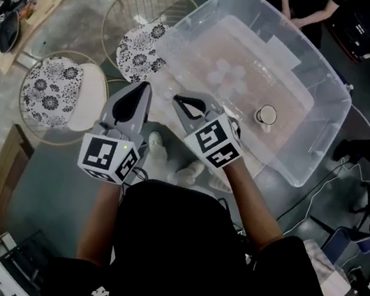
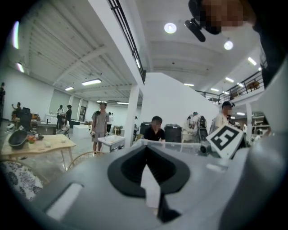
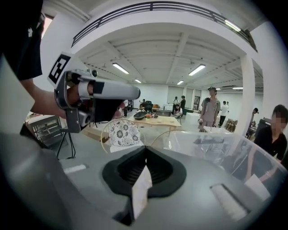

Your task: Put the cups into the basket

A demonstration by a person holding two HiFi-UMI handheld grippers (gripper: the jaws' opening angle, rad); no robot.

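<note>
A big clear plastic bin [image 1: 323,108] serves as the basket and fills the upper middle of the head view. One cup [image 1: 266,115] stands upright inside it near the right wall. A pale cluster [image 1: 226,74] on the bin floor looks like several clear cups. My left gripper [image 1: 142,88] is held at the bin's near left corner, shut and empty. Just right of it, my right gripper [image 1: 182,101] is over the near rim, also shut with nothing in it. In the left gripper view the jaws [image 2: 145,150] meet in a line. The right gripper view shows its jaws [image 3: 145,150] closed too.
Two round wire chairs with floral cushions [image 1: 140,51] [image 1: 55,82] stand left of the bin. A wooden table [image 1: 51,0] is at the far left. A person [image 1: 302,5] stands at the bin's far side. Cables [image 1: 319,189] trail on the floor at the right.
</note>
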